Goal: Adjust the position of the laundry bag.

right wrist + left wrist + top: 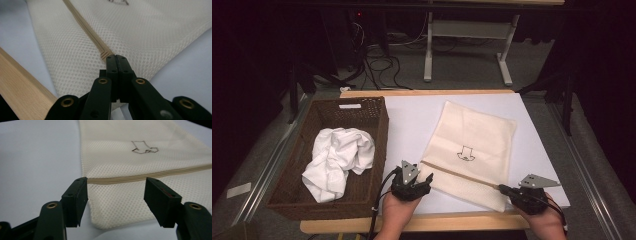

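A cream mesh laundry bag [472, 145] lies flat on the white tabletop [412, 120], with a tan zipper [459, 175] running across its near part and a small dark drawing [466, 155] above it. My left gripper [427, 180] is open at the bag's near left corner. In the left gripper view its jaws [116, 202] straddle the mesh beside the zipper's [150, 175] end, and the pads are not pressing on it. My right gripper [503, 189] is shut with its tips [117, 60] right at the zipper's [87, 30] other end. Whether a pull tab is pinched there is hidden.
A dark wicker basket [377, 125] holding a crumpled white cloth [337, 160] stands on the left, close to my left hand. The table's wooden front edge [462, 222] runs just below both hands. Desk legs and cables lie on the floor beyond the table.
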